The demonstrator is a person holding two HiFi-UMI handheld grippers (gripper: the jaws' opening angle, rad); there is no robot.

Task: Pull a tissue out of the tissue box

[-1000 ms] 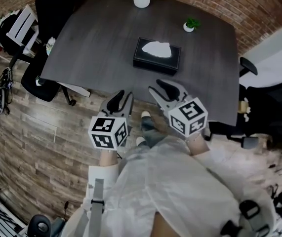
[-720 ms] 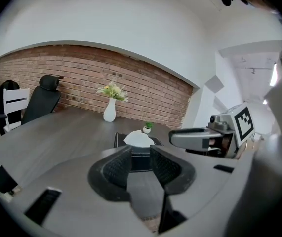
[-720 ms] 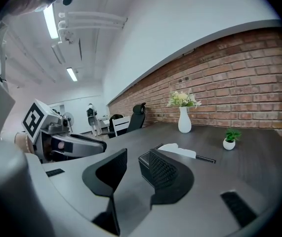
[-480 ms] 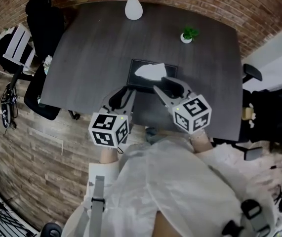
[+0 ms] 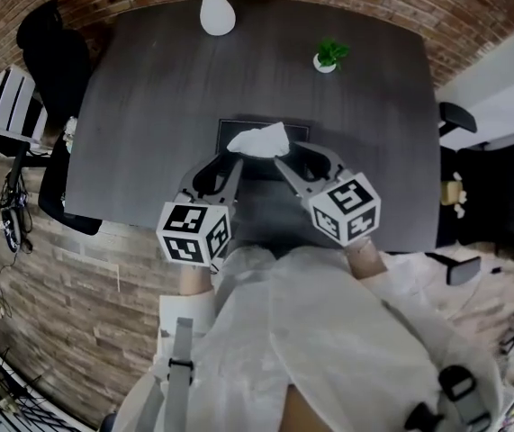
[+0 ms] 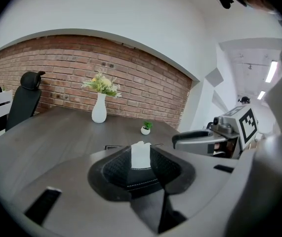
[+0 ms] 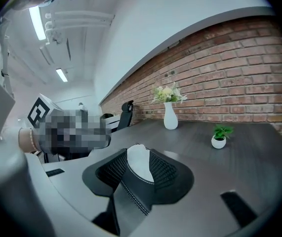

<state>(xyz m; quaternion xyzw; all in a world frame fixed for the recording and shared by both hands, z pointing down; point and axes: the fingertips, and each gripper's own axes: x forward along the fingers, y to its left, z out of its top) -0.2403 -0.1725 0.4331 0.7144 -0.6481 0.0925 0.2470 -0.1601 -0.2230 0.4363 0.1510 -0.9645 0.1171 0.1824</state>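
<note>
**Both grippers at the tissue box**

I held my left gripper (image 5: 218, 171) and my right gripper (image 5: 306, 163) at the near side of the tissue box (image 5: 293, 129). One was at each side of the white tissue (image 5: 258, 139). The box sat in the middle of the dark surface (image 5: 148, 106), well apart from the vase (image 5: 217, 14) and the little plant (image 5: 329, 57).

Both grippers had their jaws apart, and neither one held anything. Through each gap I saw the tissue sticking up out of the box top. It stood up like that so it was easy to pinch.

I think one gripper was there to keep the box from sliding, and the other to grab. I could not tell if the tips touched the box yet.
</note>
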